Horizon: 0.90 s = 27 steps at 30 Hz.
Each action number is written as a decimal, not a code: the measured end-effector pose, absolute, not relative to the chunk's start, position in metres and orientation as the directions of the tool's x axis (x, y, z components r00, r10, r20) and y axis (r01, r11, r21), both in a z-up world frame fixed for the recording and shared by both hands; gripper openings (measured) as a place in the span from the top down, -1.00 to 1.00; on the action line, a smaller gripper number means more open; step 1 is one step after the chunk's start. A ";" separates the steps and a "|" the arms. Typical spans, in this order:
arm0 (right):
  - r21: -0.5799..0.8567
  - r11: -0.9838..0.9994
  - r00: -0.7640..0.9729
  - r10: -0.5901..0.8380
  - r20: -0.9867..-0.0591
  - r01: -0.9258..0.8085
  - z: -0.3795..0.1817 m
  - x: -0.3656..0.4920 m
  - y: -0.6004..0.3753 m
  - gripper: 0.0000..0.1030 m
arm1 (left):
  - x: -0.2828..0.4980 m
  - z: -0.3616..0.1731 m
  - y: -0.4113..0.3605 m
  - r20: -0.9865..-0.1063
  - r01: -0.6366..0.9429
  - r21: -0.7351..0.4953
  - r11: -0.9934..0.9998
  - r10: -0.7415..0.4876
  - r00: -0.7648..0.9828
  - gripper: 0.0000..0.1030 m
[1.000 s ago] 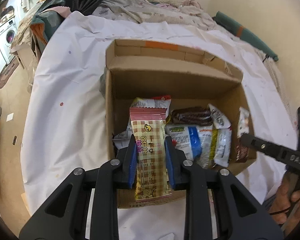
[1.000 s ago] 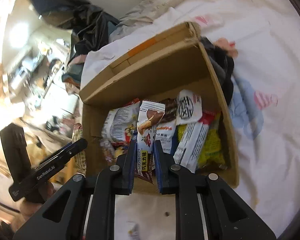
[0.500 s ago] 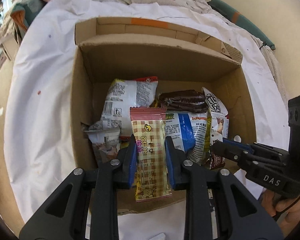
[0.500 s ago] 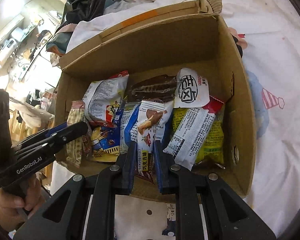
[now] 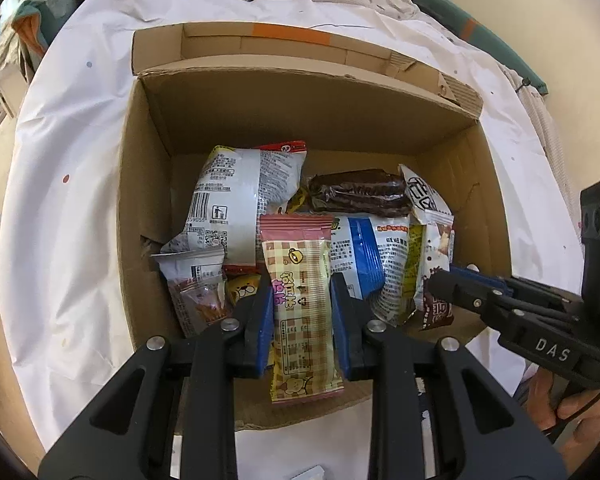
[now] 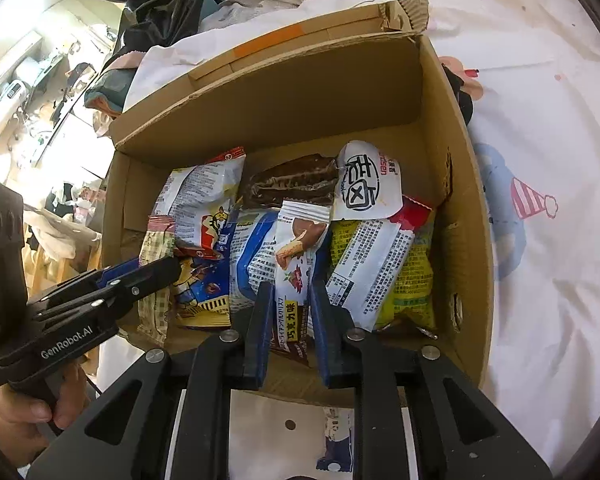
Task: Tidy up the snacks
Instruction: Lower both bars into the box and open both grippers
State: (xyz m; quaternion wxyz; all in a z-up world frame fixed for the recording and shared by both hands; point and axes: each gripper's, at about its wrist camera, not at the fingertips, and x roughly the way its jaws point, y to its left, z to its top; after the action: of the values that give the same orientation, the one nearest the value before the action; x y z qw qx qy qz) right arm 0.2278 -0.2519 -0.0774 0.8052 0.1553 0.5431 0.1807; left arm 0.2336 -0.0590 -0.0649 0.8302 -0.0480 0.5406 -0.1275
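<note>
Cardboard box [image 5: 140,216] (open-topped): left tongs [image 5: 302,300] pinch checkered packet [image 5: 300,300], right tongs [image 6: 288,312] pinch wafer packet [image 6: 296,264]

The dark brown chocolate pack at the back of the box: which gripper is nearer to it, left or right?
Right, though only slightly. The chocolate pack lies just beyond the right gripper and its wafer packet; the left gripper sits further toward the box's left side.

One cardboard box [image 5: 140,200], about ten snack packets [image 5: 236,200].
</note>
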 end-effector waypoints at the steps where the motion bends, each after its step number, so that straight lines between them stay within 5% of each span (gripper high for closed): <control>1: 0.454 0.883 0.339 0.465 -0.818 -0.118 -0.078 0.228 -0.252 0.58 | 0.233 -0.065 -0.059 -0.886 0.163 -0.219 0.962 -0.266 0.380 0.34; 4: 0.453 0.885 0.343 0.461 -0.818 -0.109 -0.078 0.228 -0.254 0.57 | 0.233 -0.065 -0.060 -0.890 0.157 -0.220 0.963 -0.264 0.372 -0.34; 5: 0.455 0.884 0.346 0.463 -0.816 -0.108 -0.077 0.228 -0.255 0.57 | 0.233 -0.065 -0.059 -0.888 0.153 -0.222 0.963 -0.264 0.377 -0.38; 9: 0.473 0.875 0.366 0.476 -0.799 -0.106 -0.073 0.228 -0.260 0.51 | 0.234 -0.063 -0.054 -0.886 0.138 -0.230 0.963 -0.266 0.381 -0.39; 13: 0.479 0.871 0.378 0.482 -0.791 -0.109 -0.070 0.227 -0.260 -0.10 | 0.234 -0.063 -0.047 -0.883 0.107 -0.244 0.964 -0.266 0.387 -0.39; 27: 0.539 0.842 0.439 0.489 -0.753 -0.012 -0.063 0.224 -0.289 -0.10 | 0.226 -0.047 -0.040 -0.870 0.088 -0.216 0.972 -0.233 0.436 -0.39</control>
State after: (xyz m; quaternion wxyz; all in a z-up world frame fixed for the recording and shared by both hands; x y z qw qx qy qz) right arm 0.2242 -0.2886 -0.0628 0.8151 0.2353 0.5066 0.1538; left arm 0.2259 -0.0396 -0.0473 0.8444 -0.0692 0.5227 -0.0950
